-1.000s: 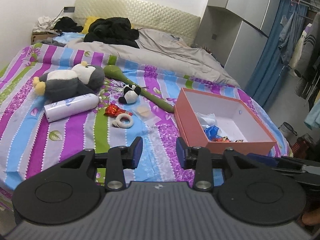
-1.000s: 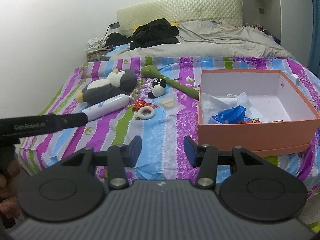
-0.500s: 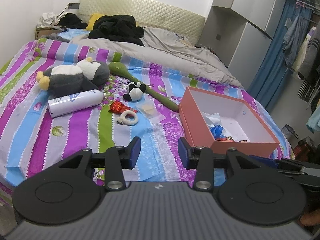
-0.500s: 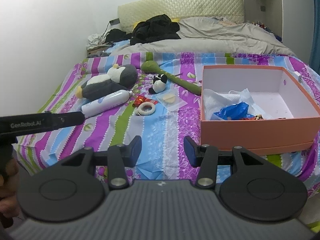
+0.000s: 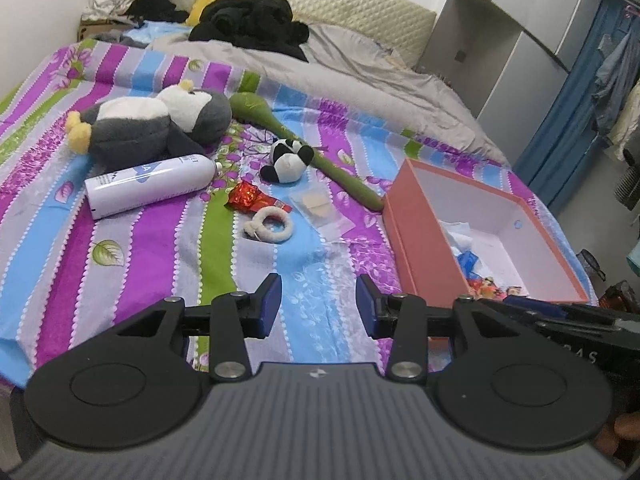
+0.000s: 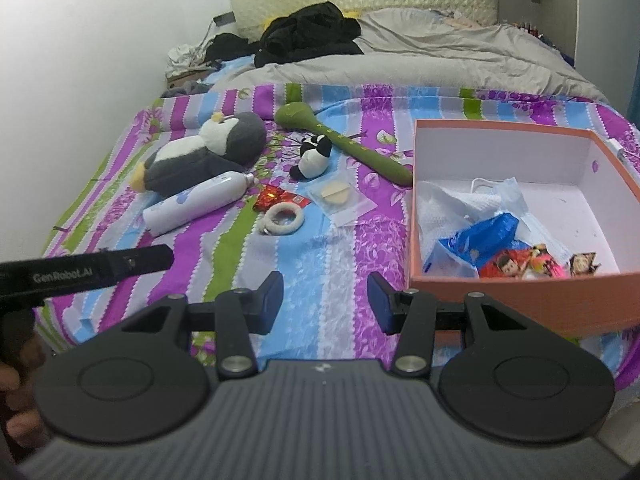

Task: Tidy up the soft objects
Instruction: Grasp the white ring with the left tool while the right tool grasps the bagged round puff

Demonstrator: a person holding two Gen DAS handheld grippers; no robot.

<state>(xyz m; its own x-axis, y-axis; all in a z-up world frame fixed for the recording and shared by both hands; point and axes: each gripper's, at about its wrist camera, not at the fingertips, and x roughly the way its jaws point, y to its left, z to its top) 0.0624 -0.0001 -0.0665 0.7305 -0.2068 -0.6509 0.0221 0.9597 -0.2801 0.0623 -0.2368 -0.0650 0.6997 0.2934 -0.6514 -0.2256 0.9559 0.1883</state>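
Observation:
On a striped bedspread lie a grey plush penguin [image 5: 160,128] [image 6: 208,152], a small panda plush [image 5: 286,160] [image 6: 314,156], a long green plush stick [image 5: 304,148] [image 6: 352,144], a white fluffy ring [image 5: 270,226] [image 6: 282,220], a red wrapper [image 5: 248,198] and a white spray can [image 5: 148,186] [image 6: 196,202]. An orange box [image 5: 416,248] [image 6: 520,292] on the right holds wrappers and a mask. My left gripper [image 5: 318,306] and right gripper [image 6: 325,304] both hover open and empty over the near bedspread, short of the toys.
A clear packet with a beige puff [image 5: 320,210] [image 6: 340,196] lies beside the ring. Grey duvet [image 5: 360,68] and black clothes [image 5: 252,20] cover the far bed. A wardrobe and blue curtain [image 5: 572,92] stand right.
Both grippers have moved forward and lower toward the bed, so the toys and box appear larger. Their jaws kept the same gap.

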